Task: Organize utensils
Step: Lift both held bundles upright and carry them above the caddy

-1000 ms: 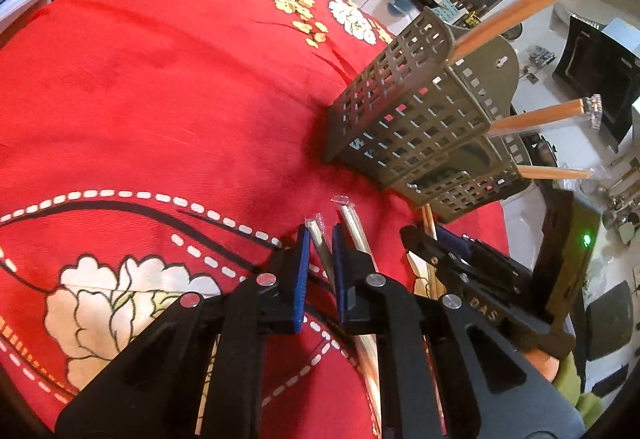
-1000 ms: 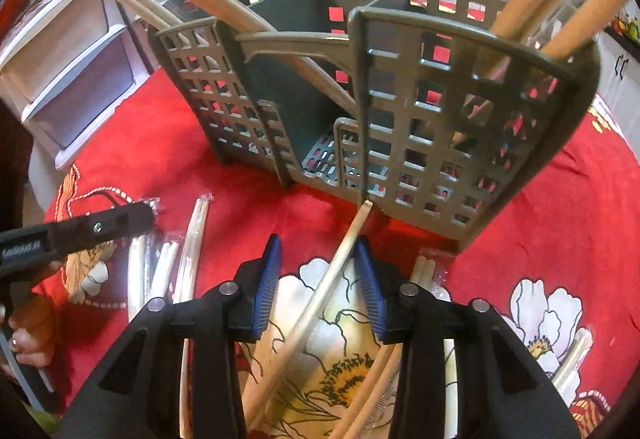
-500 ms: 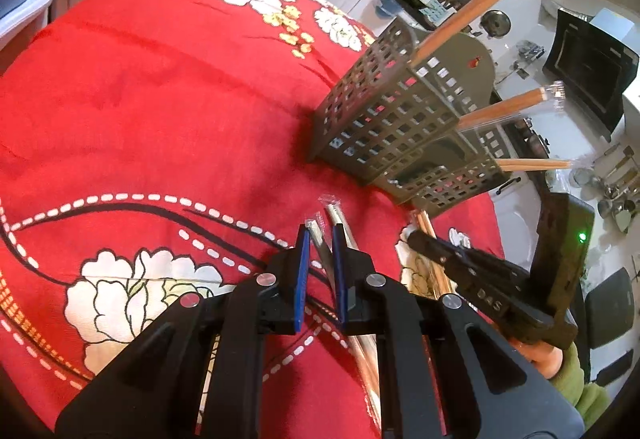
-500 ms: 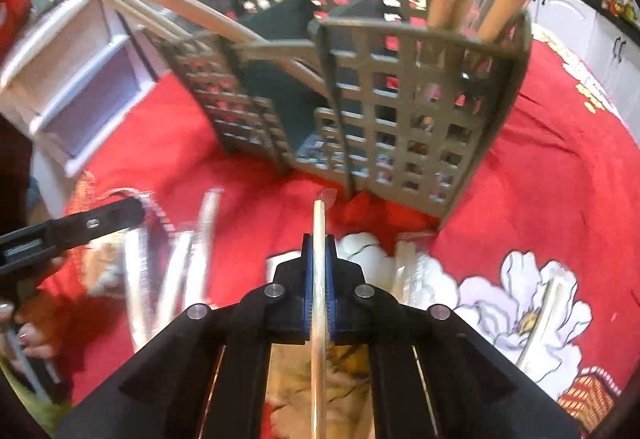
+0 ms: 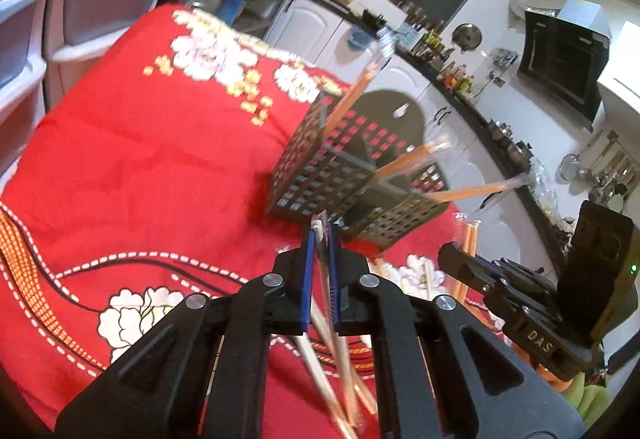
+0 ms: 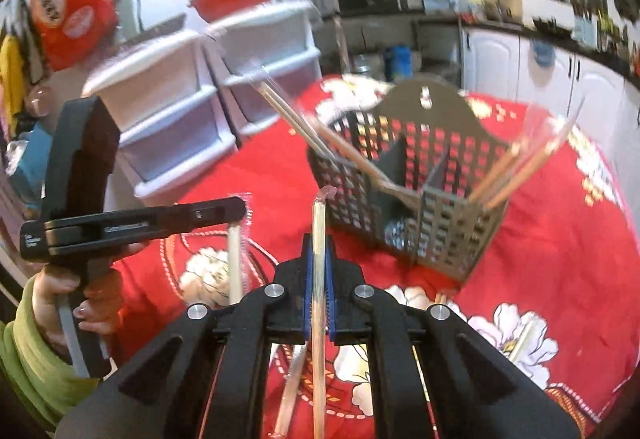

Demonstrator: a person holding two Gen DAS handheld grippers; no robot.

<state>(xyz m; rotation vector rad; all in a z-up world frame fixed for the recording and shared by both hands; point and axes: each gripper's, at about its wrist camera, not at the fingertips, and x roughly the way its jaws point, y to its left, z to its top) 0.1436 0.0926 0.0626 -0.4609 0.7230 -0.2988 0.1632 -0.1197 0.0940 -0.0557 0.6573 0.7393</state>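
The caddy stands on the red cloth, already crowded with slanting sticks. Each gripper – left, right – is clamped on wrapped chopsticks lifted above the cloth; the left seems to pinch two, crossed, so one may slip.

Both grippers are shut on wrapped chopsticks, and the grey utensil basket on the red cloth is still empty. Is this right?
Not quite. The grey utensil basket is not empty: the right wrist view shows wrapped chopsticks already leaning in its compartments. The rest holds: the left gripper and the right gripper are each shut on wrapped chopsticks, above the red cloth.
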